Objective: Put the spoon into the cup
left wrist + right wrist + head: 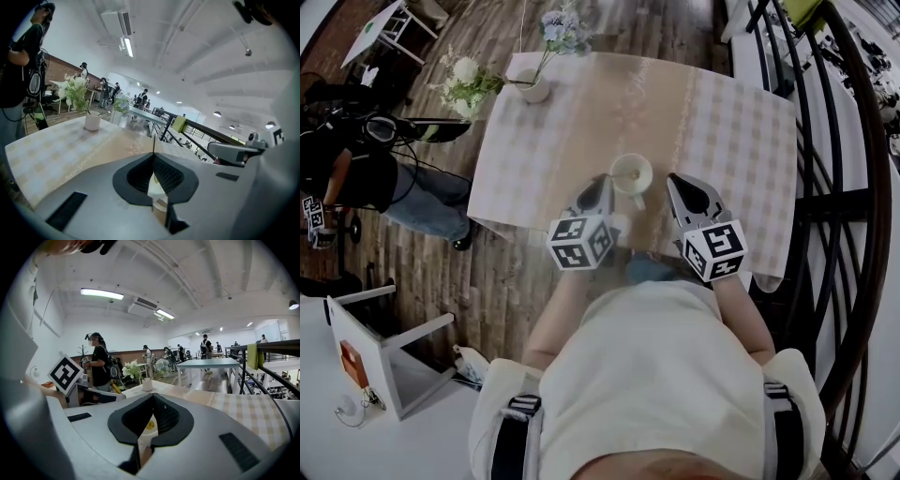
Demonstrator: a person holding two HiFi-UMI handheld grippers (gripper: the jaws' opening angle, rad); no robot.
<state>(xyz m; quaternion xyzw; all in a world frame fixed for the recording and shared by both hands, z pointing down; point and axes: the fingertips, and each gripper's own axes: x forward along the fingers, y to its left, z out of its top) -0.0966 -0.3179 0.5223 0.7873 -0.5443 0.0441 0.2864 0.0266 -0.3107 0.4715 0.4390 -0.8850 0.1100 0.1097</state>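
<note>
Seen from above, a person stands at a tabletop (722, 122) covered with a pale checked cloth, holding a gripper in each hand. A small pale cup (631, 173) sits near the front edge, its handle turned toward the person. The left gripper (602, 184) and the right gripper (675, 183) flank it, one just beside each side, both pointing away from the person. In each gripper's own view the fingers are closed, with tips meeting in a thin line. Nothing is caught between them, and only a sliver of the pale cup shows through the rounded gap behind the tips. Neither gripper can be seen touching the cup. No spoon lies anywhere on the visible cloth. A small dark mark inside the cup may be the spoon or only the cup's contents; it is too small to tell. Judging from this, either the spoon is already in the cup and the task is close to done, or it lies out of sight. In that case, the next move calls for finding it, parting one gripper's fingers and closing them on its handle. A vase of flowers (532, 86) stands at the far left corner, well apart from the cup.
</note>
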